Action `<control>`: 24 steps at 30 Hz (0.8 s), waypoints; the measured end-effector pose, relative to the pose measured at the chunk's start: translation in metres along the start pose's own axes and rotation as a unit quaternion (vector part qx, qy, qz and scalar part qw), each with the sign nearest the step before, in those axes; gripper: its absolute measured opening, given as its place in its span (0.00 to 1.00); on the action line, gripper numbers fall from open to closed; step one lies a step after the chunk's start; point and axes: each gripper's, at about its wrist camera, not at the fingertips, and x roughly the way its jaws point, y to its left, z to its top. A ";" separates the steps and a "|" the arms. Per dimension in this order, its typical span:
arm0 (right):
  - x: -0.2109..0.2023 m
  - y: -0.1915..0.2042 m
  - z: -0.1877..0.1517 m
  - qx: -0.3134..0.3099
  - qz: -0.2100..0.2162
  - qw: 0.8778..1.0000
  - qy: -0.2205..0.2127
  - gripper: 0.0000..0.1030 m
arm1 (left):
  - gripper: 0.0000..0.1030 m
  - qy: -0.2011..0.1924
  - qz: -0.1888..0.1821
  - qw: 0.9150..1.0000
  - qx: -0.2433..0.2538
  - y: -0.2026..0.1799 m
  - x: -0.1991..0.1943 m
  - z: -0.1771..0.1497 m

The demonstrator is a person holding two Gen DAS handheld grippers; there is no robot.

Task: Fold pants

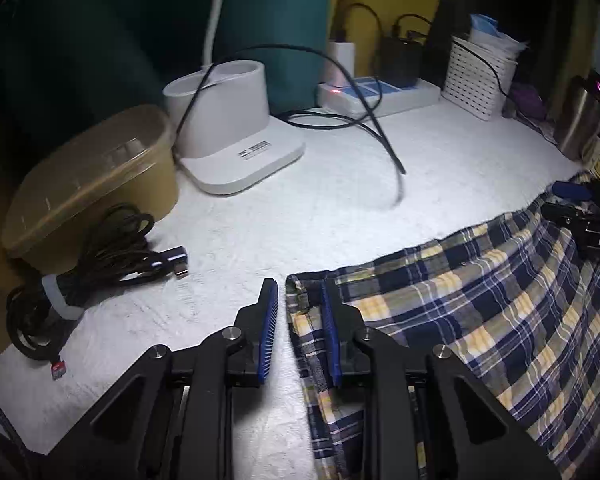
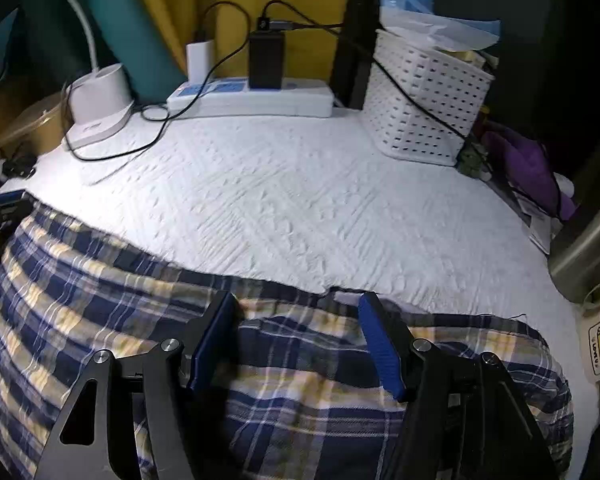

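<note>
- The plaid pants (image 2: 100, 292) lie bunched along the near edge of the white textured surface (image 2: 300, 200)
- Left claw (image 1: 300, 300) has its jaws apart at the pants' left corner: one finger rests on the cloth, the other on bare surface
- Right claw (image 2: 298, 322) is spread wide over the pants' far edge, gripping nothing
- Far side: lamp base (image 1: 236, 120), power strip (image 2: 252, 98), white basket (image 2: 428, 108)
- Left: coiled cable (image 1: 92, 252) beside a tan tub (image 1: 88, 176)
</note>
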 end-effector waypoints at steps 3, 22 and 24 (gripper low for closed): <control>-0.006 -0.001 0.004 0.018 -0.008 1.000 0.005 0.64 | 0.21 -0.001 0.008 1.000 0.000 0.000 -0.002 0.001; -0.001 0.016 0.015 0.025 0.008 1.000 0.010 0.64 | 0.24 -0.009 0.024 0.999 -0.028 0.007 -0.008 0.004; -0.008 0.014 0.011 0.028 0.006 1.000 0.007 0.64 | 0.24 -0.012 0.024 0.999 -0.036 0.009 -0.017 0.002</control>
